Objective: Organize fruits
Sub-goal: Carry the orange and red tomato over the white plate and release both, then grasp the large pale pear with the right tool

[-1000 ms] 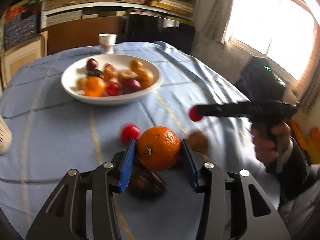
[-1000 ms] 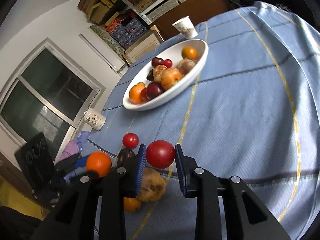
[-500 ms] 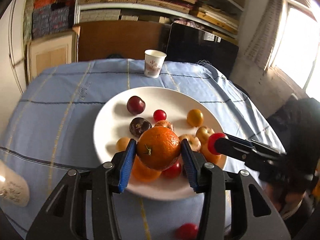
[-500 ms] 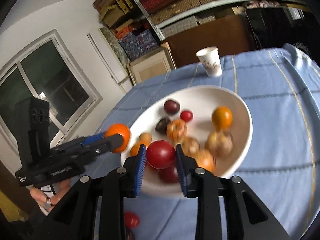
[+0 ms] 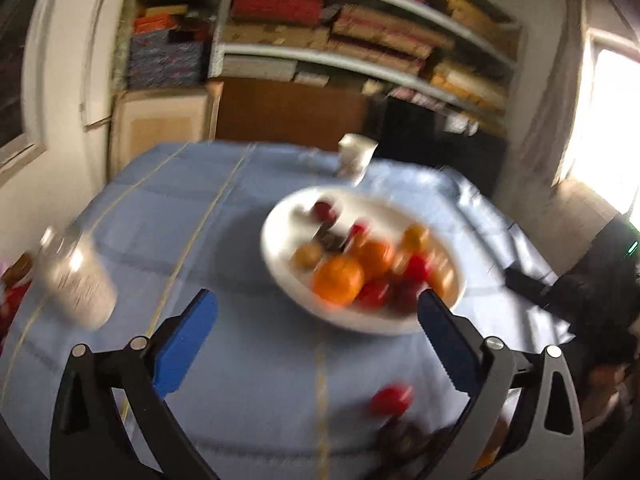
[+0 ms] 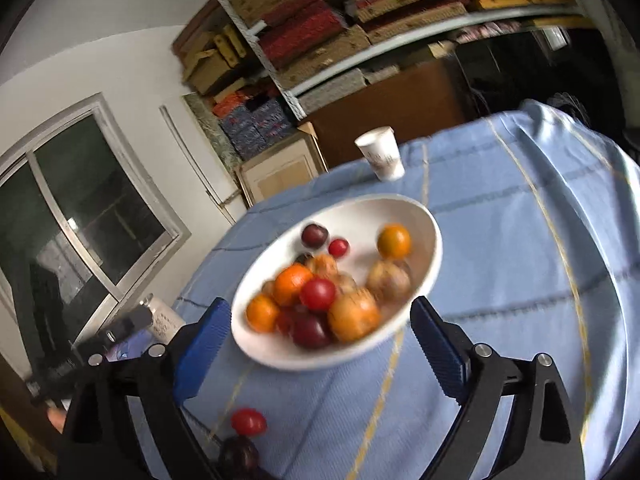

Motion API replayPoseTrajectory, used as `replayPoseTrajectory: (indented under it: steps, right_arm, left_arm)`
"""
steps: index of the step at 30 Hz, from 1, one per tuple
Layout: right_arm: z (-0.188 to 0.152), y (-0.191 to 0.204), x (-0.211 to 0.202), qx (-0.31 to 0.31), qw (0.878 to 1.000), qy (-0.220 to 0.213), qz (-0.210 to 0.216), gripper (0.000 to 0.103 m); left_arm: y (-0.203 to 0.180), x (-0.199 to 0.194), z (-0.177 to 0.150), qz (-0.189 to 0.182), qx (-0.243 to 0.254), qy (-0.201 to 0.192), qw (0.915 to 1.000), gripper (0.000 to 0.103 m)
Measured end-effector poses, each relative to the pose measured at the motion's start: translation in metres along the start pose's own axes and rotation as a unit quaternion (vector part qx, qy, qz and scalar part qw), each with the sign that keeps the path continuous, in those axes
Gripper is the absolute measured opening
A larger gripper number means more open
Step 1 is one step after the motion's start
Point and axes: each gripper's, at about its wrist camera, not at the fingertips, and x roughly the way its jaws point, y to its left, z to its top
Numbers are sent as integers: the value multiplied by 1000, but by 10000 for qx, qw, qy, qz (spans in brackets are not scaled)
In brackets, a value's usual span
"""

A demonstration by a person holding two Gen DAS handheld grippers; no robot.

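A white bowl on the blue tablecloth holds several fruits, among them an orange and a red tomato. My left gripper is open and empty, held above the table in front of the bowl. My right gripper is open and empty, just in front of the bowl. A red tomato and a dark fruit lie on the cloth near me. The left wrist view is blurred.
A paper cup stands behind the bowl. A glass jar stands at the table's left. Shelves with stacked boxes fill the back wall. The other gripper's black body shows at the right.
Both grippers have opened and let go: the orange and the red tomato now lie in the bowl. Both grippers have pulled back from the bowl.
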Motion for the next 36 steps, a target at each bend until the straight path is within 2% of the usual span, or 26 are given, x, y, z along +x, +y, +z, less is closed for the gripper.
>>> replayPoseTrajectory:
  steps: [3,8,10,16,18,21,26,31,36]
  right_arm:
    - [-13,-4,-8,88,9999,12,-93,92]
    - [-28,-4,-30,64,9999,-86,-24,95]
    - [-32,-5,-37,98,9999,-25,129,96]
    - [-49,-16,-31,614,9898,975,842,97]
    - [-55,-13,-28,516,9876,1215,854,97]
    - [-63,-5,-27,210,9878,1413,624,96]
    - [-74,6,-22,-40,9810,1800,720,75]
    - [-80,14,-18,-256,9760,2044,702,64]
    - [-84,13,-15,-248,9739,2169,626,61]
  left_arm:
    - [0,-2,-28,-87,73,451,9989,98]
    - [-4,-16,-55,3,321,544,9980,98]
    - [-3,-21,-60,6,345,501,9981,98]
    - [1,-26,-63,11,271,486,9985,98]
    - [0,-23,-64,5,282,574,9980,98]
    - [-1,-19,-65,36,332,647,9973,98]
    - [-1,-15,-66,51,342,724,9968,98]
    - [-3,-12,-67,63,398,781,9961,98]
    - [-4,-11,-67,62,421,812,9958,98]
